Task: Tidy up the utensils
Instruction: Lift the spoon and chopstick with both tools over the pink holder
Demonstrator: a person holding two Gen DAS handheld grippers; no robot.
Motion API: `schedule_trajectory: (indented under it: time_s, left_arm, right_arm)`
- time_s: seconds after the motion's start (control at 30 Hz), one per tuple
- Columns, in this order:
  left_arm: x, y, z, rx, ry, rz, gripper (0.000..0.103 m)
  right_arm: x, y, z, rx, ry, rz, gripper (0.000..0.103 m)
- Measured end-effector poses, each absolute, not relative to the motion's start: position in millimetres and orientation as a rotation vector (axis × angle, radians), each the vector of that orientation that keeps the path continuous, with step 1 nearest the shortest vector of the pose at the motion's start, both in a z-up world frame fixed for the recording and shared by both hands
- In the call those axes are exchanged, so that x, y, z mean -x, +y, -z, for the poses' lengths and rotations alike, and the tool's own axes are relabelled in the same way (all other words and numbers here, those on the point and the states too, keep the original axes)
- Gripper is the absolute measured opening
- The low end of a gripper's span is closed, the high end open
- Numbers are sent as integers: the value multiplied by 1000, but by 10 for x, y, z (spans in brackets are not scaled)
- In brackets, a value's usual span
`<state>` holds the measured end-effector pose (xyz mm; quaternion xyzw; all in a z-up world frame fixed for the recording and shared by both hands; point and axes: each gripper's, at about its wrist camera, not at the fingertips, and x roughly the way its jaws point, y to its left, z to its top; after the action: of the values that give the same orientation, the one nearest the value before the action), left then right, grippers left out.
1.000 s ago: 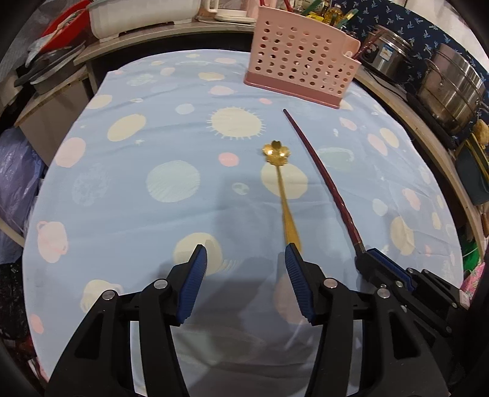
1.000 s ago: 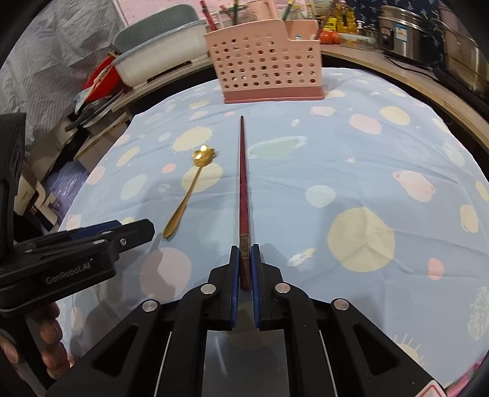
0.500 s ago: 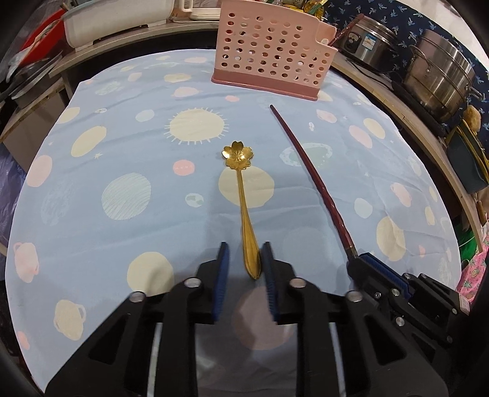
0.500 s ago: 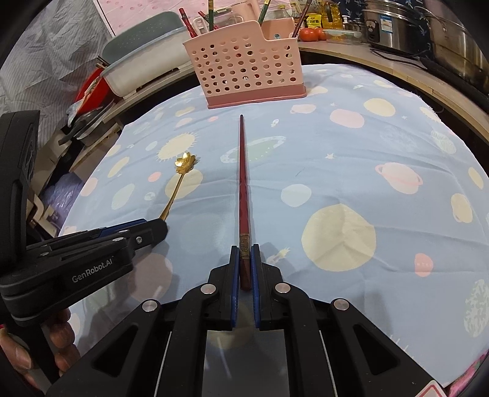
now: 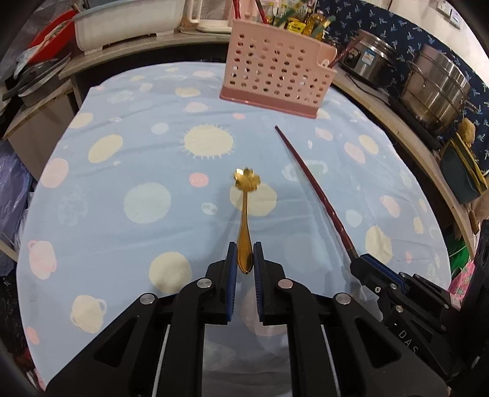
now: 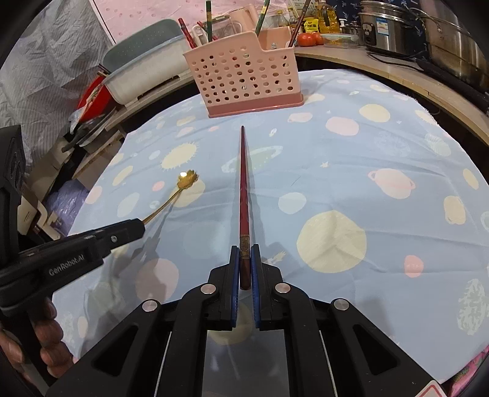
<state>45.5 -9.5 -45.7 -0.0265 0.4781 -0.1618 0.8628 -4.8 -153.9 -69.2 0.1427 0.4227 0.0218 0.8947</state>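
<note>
My left gripper (image 5: pixel 244 255) is shut on the handle of a gold spoon (image 5: pixel 245 207) with a flower-shaped bowl, which points away from me over the cloth. The spoon also shows in the right wrist view (image 6: pixel 183 186). My right gripper (image 6: pixel 244 259) is shut on the thick end of a dark red chopstick (image 6: pixel 243 189), whose tip points at the pink perforated utensil basket (image 6: pixel 244 79). In the left wrist view the chopstick (image 5: pixel 308 180) runs to the right gripper (image 5: pixel 363 262), and the basket (image 5: pixel 275 79) stands at the far edge.
The table carries a light blue cloth (image 5: pixel 122 152) with planet prints. The basket holds several upright chopsticks (image 6: pixel 208 18). Steel pots (image 5: pixel 434 82) sit on a counter at the right. A white tub (image 5: pixel 128 21) and clutter stand at the back left.
My left gripper moved right over the spoon's handle and closed on it. Both grippers have lifted their utensils a little; the basket looks farther off in the left wrist view.
</note>
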Motion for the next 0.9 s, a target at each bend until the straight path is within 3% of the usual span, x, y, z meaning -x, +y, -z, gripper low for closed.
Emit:
schedule_trajectory:
  time_s: [0.27,0.37,0.9]
  left_arm:
    - [-541,45,158,86,935,322,9]
    - [-595,76,69,89,915,318,1]
    - [-836,-7,-411,47,833,313,1]
  right_arm:
    - [86,-1651,438,-324,813,-38,7]
    - [89,-1697,322,-336,785,-35,7]
    - [-44,-1972,-435,-375,608,-19,7]
